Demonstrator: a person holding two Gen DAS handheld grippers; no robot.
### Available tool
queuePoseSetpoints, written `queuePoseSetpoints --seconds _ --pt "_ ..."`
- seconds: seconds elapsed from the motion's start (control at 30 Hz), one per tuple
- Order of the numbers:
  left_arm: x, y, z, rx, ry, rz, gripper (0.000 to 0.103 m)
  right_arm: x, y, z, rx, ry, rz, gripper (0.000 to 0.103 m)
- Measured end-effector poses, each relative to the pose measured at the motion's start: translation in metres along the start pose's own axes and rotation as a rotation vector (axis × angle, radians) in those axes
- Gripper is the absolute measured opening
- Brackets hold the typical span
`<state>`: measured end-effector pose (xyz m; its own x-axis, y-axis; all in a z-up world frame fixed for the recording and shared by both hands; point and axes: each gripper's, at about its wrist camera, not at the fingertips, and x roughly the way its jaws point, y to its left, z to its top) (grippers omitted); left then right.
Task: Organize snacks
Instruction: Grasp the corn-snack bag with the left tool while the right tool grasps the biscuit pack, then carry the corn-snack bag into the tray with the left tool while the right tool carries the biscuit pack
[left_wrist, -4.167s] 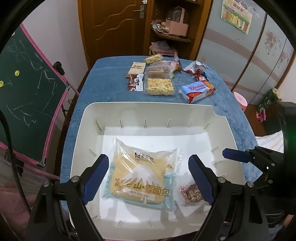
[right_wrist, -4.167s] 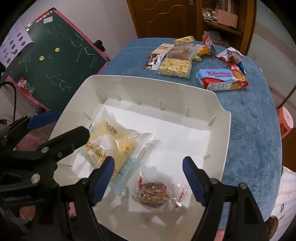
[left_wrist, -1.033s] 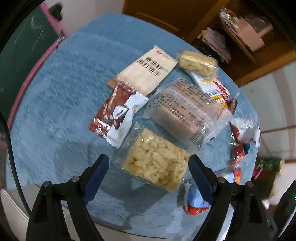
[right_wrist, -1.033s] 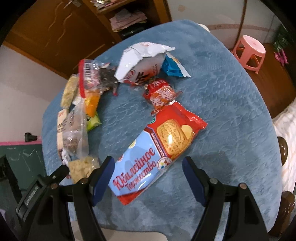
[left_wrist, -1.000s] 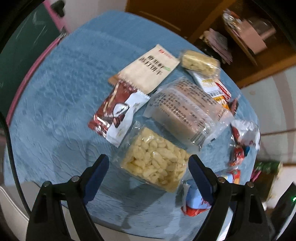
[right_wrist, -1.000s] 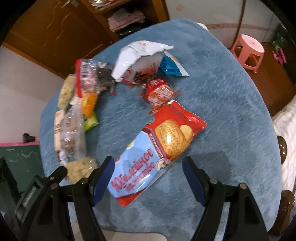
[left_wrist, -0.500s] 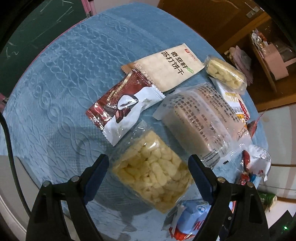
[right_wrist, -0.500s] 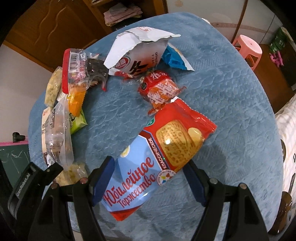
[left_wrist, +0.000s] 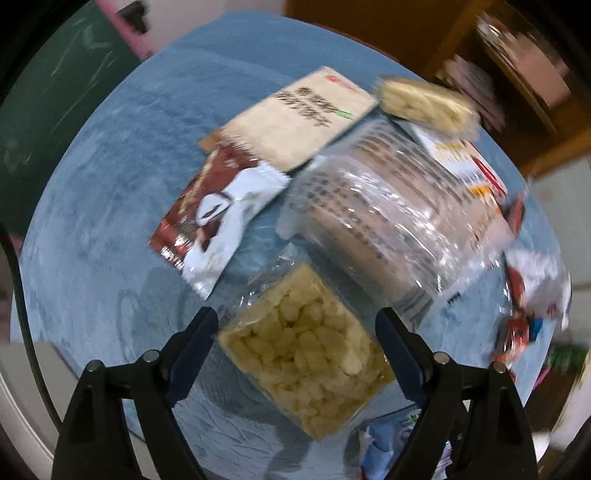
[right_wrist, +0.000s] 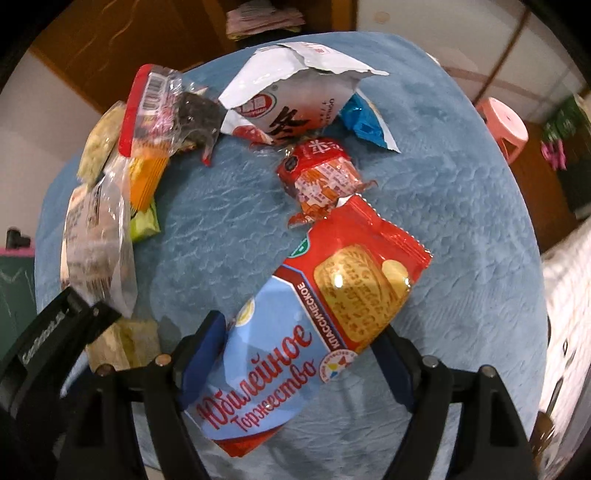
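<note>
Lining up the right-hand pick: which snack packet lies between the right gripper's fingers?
The red-and-blue biscuit packet with Cyrillic lettering; it alone lies between the right gripper fingers, others farther off.

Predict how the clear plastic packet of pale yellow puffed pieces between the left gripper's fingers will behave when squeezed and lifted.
The clear plastic packet of pale yellow puffed pieces probably feels light: its filling looks airy. Its glossy crinkled film may slip against the left gripper, whose jaws stand open either side. The block looks fairly rigid yet brittle, so a hard squeeze could crush pieces.

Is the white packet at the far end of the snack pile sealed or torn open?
Torn open. The white packet has a ragged top edge, with its mouth flared above the red logo. Whether anything remains inside cannot be told.
</note>
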<state>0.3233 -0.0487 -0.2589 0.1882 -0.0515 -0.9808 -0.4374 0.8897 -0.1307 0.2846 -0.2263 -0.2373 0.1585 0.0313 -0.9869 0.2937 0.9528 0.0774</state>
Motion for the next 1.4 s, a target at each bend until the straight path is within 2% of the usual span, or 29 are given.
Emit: queuePoseSetpoints --seconds 0.23,0.37,0.47,0.57,0.7,0.83,0.87,1.03,1.3,1.4 --pt "-0.003 -0.021 -0.001 0.237 0.034 -0.106 0.081 -0.006 -0.007 -0.019 -0.154 -0.019 -0.029 0.076" --pt "-0.006 -0.041 -0.018 0.406 0.045 -0.112 0.081 -0.006 -0.015 -0.027 -0.167 -0.012 -0.018 0.076" --pt "-0.006 -0.053 -0.023 0.431 0.055 -0.071 0.081 -0.006 -0.019 -0.029 -0.170 -0.004 -0.010 0.076" --pt "-0.006 -0.065 -0.034 0.469 0.052 -0.049 0.078 -0.007 -0.020 -0.032 -0.171 -0.004 0.007 0.071" --pt "-0.014 -0.070 -0.041 0.471 0.062 -0.095 0.075 -0.015 -0.031 -0.047 -0.159 -0.012 0.031 0.063" --pt "-0.037 -0.070 -0.045 0.490 0.018 -0.125 0.074 -0.025 -0.046 -0.052 -0.141 -0.013 0.061 0.060" --pt "-0.044 -0.058 -0.043 0.495 0.007 -0.129 0.074 -0.030 -0.060 -0.048 -0.140 -0.015 0.067 0.059" --pt "-0.079 -0.058 -0.051 0.562 -0.061 -0.149 0.074 -0.044 -0.068 -0.057 -0.115 -0.050 0.115 0.057" --pt "-0.144 0.010 -0.063 0.651 -0.191 -0.145 0.074 -0.096 -0.076 -0.066 -0.129 -0.170 0.123 0.056" --pt "-0.172 0.035 -0.069 0.674 -0.235 -0.136 0.074 -0.128 -0.072 -0.077 -0.148 -0.231 0.132 0.056"
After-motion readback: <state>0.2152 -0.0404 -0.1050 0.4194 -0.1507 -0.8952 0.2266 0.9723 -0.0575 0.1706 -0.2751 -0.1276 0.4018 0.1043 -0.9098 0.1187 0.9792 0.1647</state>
